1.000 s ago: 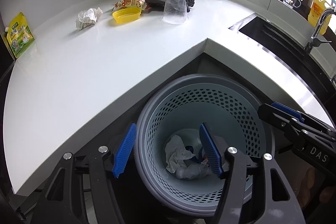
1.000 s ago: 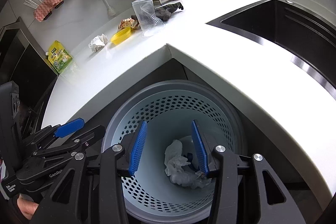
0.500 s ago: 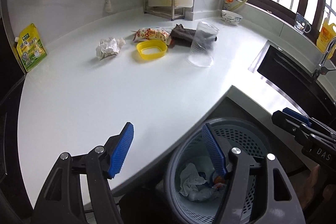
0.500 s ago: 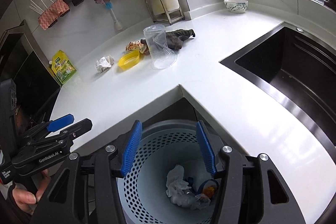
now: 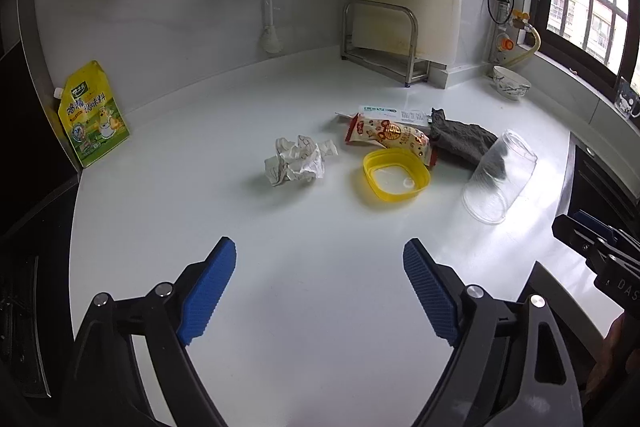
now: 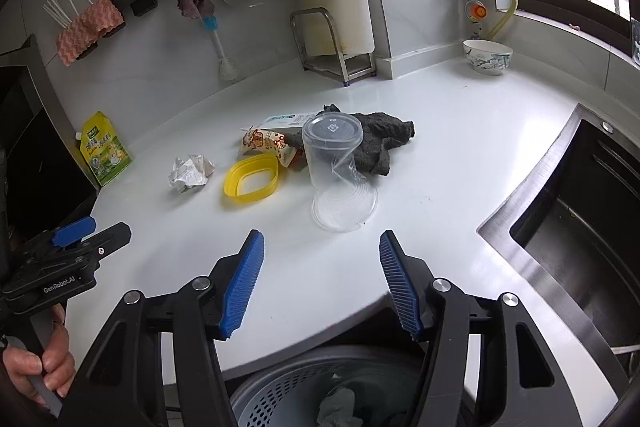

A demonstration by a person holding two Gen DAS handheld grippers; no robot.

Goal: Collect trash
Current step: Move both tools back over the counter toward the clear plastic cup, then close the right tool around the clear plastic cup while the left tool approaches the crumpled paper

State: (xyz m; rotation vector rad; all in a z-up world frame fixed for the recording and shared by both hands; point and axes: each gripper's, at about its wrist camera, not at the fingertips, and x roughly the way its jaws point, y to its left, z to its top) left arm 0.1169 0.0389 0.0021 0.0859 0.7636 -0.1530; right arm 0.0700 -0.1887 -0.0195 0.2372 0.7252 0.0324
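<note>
On the white counter [image 5: 280,307] lie a crumpled paper [image 5: 298,161] [image 6: 191,171], a yellow plastic ring lid [image 5: 396,174] [image 6: 251,177], a red snack wrapper [image 5: 386,137] [image 6: 266,143], a dark rag [image 5: 460,141] [image 6: 380,139] and a tipped clear cup [image 5: 498,177] [image 6: 338,175]. My left gripper [image 5: 318,257] hovers over the counter short of the paper, jaws opening, nothing between them. My right gripper [image 6: 320,251] hangs at the counter edge just short of the cup, jaws opening and empty. The grey perforated bin [image 6: 288,391] below holds crumpled tissue.
A yellow-green pouch [image 5: 93,115] leans at the left wall. A steel rack [image 5: 384,43] and a patterned bowl [image 6: 487,57] stand at the back. The dark sink [image 6: 580,211] lies to the right. Cloths and a brush hang on the wall.
Both grippers rose from over the bin and swung forward to the counter, and their jaws spread wider. The bin dropped out of the left wrist view.
</note>
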